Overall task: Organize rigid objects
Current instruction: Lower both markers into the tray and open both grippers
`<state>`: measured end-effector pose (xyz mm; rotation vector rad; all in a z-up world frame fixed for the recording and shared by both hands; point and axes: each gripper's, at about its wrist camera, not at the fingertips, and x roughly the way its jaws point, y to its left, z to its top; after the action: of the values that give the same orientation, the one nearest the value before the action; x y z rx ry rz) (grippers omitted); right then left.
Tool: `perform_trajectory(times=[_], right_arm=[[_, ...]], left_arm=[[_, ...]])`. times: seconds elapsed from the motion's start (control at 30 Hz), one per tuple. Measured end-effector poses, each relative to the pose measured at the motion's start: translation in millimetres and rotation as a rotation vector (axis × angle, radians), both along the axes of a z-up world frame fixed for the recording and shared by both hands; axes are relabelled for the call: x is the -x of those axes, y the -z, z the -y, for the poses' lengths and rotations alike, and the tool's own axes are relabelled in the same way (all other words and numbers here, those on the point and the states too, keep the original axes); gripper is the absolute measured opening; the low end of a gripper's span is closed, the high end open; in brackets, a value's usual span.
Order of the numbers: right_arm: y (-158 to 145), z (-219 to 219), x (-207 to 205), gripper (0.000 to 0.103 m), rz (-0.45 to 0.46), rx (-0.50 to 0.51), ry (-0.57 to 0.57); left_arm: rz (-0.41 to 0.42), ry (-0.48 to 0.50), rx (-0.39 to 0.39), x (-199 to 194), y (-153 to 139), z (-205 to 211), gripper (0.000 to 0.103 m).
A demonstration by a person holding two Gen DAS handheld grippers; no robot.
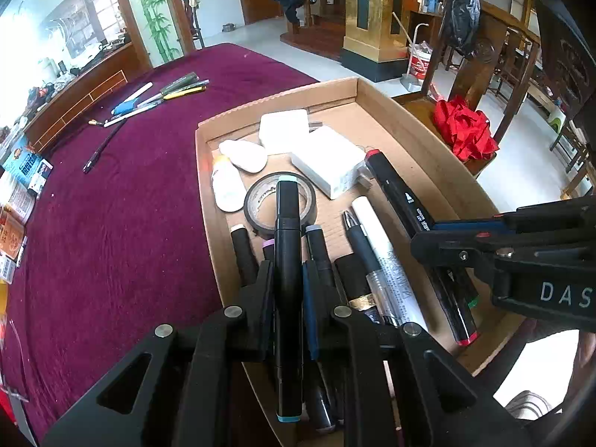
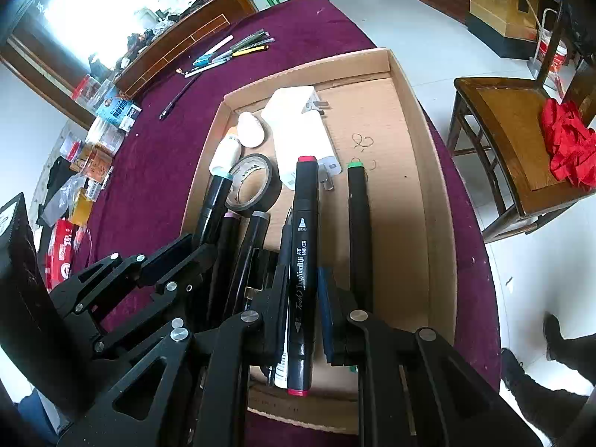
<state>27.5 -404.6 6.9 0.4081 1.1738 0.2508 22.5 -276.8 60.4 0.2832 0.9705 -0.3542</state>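
My right gripper (image 2: 303, 287) clamps a red-capped black marker (image 2: 302, 260) at centre frame, over the cardboard tray (image 2: 428, 193). At lower left, my left gripper (image 2: 193, 249) grips a teal-capped marker (image 2: 214, 201).

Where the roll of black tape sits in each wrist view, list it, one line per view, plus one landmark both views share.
Left wrist view: the roll of black tape lies mid-frame in the cardboard tray, partly behind the teal-capped marker held by the left gripper.
Right wrist view: the tape lies left of centre, beside the red-capped marker in the right gripper.
Shared landmark: the white pebble-shaped object just beyond the tape.
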Motion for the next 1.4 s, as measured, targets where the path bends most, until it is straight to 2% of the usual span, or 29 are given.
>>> perform_trajectory(times=[0.6, 1.23, 1.33, 1.37, 1.4], right_arm=[[12.6, -4.4, -17.1, 0.014, -0.035, 0.012, -0.029], [8.3, -3.4, -21.8, 0.014, -0.024, 0.023, -0.005], [2.9, -3.4, -18.8, 0.018, -0.007, 0.032, 0.005], [1.5, -3.5, -18.3, 0.023, -0.001, 0.037, 0.007], [-1.4, -3.4, -16.7, 0.026, 0.009, 0.044, 0.014]], left_arm=[[-0.029, -0.006, -0.021, -10.9, 15.8, 0.6, 0.013], [-0.034, 0.011, -0.010, -18.3, 16.9, -0.5, 0.013], [-0.042, 0.011, 0.008, -17.7, 15.0, -2.7, 0.014], [-0.042, 0.012, 0.009, -17.4, 14.4, -3.0, 0.017], [-0.046, 0.017, 0.013, -16.7, 13.8, -3.3, 0.024]])
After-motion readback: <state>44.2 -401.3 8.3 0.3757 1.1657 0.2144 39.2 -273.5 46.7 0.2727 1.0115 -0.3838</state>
